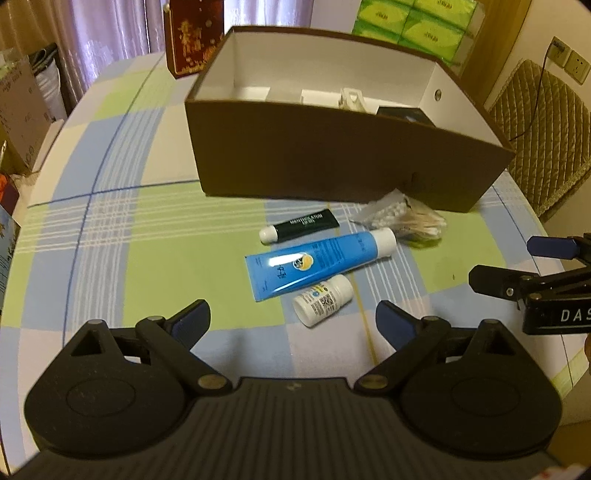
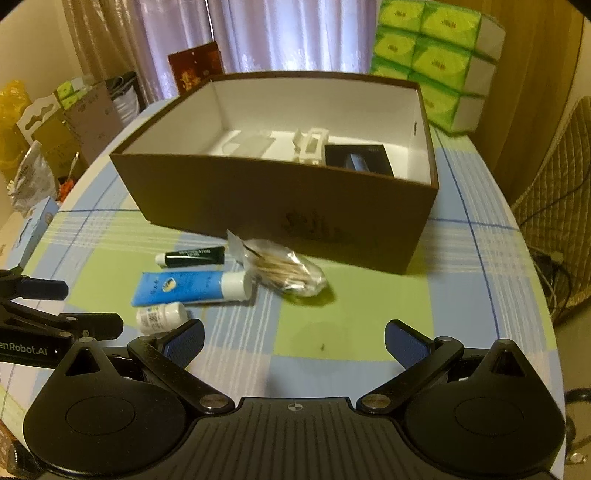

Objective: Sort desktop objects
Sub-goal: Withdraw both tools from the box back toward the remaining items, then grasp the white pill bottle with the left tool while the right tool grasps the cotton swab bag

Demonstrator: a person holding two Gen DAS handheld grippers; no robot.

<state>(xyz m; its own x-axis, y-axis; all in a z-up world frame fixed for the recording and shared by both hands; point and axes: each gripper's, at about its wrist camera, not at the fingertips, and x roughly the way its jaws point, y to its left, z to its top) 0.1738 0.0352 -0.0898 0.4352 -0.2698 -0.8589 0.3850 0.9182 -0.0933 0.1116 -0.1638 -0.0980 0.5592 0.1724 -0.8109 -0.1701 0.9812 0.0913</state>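
– Surface and room?
– Checked tabletop (image 1: 147,236), blue-green-white cloth; curtains (image 2: 258,33) behind, green tissue packs (image 2: 436,55) stacked right.
– Objects?
– Brown box (image 2: 280,206), white inside. Before it: black tube (image 1: 299,226), blue tube (image 1: 317,260), white bottle (image 1: 322,300), bagged cotton swabs (image 2: 280,271).
– Orientation?
– Both tubes lie flat, long axes left-right; blue cap right, black cap left.
– Claws?
– My left claw (image 1: 293,325) and right claw (image 2: 295,341) both spread apart, empty, above the tabletop.

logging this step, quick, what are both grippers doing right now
Left gripper: open, holding nothing.
Right gripper: open, holding nothing.
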